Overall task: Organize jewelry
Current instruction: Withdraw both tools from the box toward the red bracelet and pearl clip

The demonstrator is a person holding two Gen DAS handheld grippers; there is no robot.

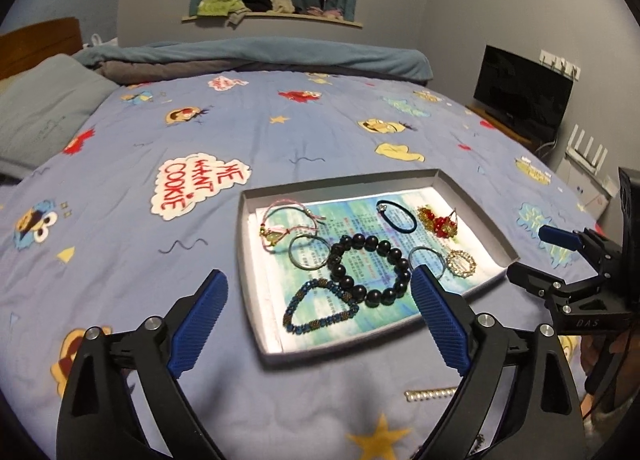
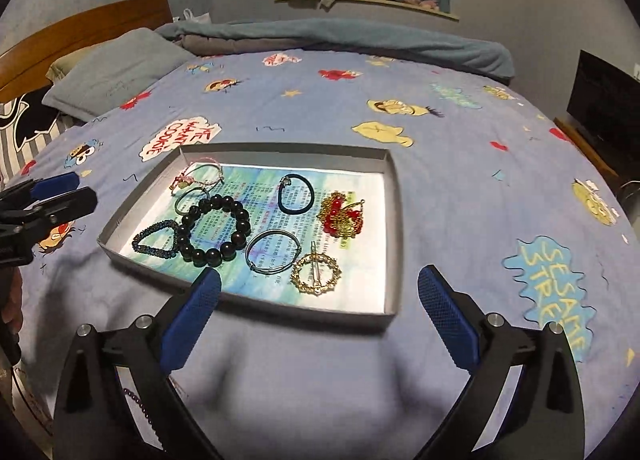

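Both grippers hang above the bed's near edge, empty. Left gripper (image 1: 316,320) jaws wide, nothing between. Right gripper (image 2: 320,316) likewise spread.

Grey tray (image 2: 394,227) sits mid-bed on the cartoon quilt (image 2: 460,163), already holding a black bead bracelet (image 2: 214,225), a silver bangle (image 2: 274,252), a gold round brooch (image 2: 316,272), a red-and-gold piece (image 2: 342,215) and others.

A pearly strand (image 1: 430,394) lies on the quilt just outside the tray's near edge. Likely next pick: pinch it mid-length, pads crosswise, lift clear of the tray wall, then set it on bare tray floor.
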